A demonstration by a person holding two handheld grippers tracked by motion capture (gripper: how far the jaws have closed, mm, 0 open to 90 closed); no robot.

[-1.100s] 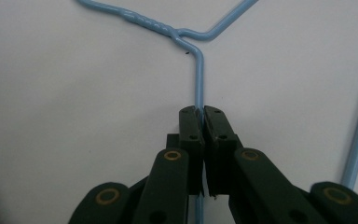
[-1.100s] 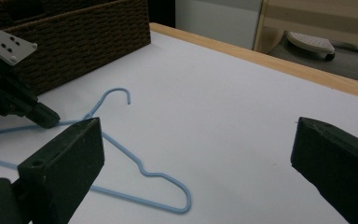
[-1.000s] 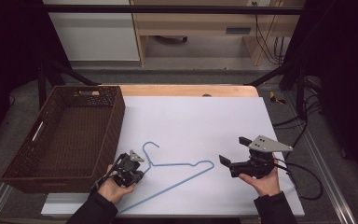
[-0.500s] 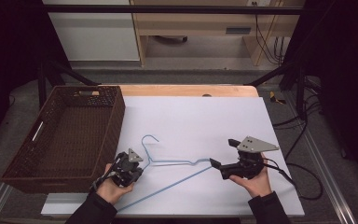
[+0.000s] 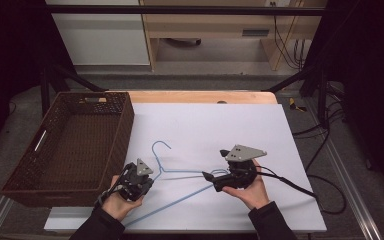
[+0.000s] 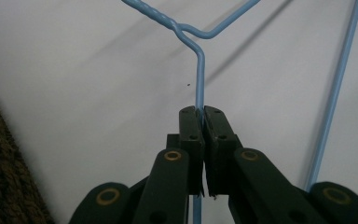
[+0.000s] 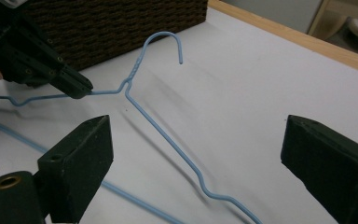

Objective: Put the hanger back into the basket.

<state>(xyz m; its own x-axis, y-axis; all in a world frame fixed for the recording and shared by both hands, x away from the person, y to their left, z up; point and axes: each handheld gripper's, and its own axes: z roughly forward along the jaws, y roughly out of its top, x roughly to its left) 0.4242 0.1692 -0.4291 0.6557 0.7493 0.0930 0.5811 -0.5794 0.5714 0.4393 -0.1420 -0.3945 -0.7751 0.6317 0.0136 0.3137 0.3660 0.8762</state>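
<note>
The blue wire hanger (image 5: 180, 182) lies on the white worktop (image 5: 260, 130), at three o'clock of the wicker basket (image 5: 70, 145). The left hand-held gripper (image 6: 199, 114) is clenched on one shoulder wire, probably to steady it. The right hand-held gripper (image 7: 196, 154), released and just narrowing, straddles the other shoulder, seemingly for a second grip.

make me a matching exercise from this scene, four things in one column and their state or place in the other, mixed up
Things:
1. left gripper
2. right gripper
3. blue wire hanger
4. brown wicker basket

States or places:
A. empty, at the table's left edge
B. jaws wide apart, nothing pressed between them
C. jaws shut on a wire shoulder
D. lying on the white table top, hook pointing away from the person

Pairs: 1-C, 2-B, 3-D, 4-A
</note>
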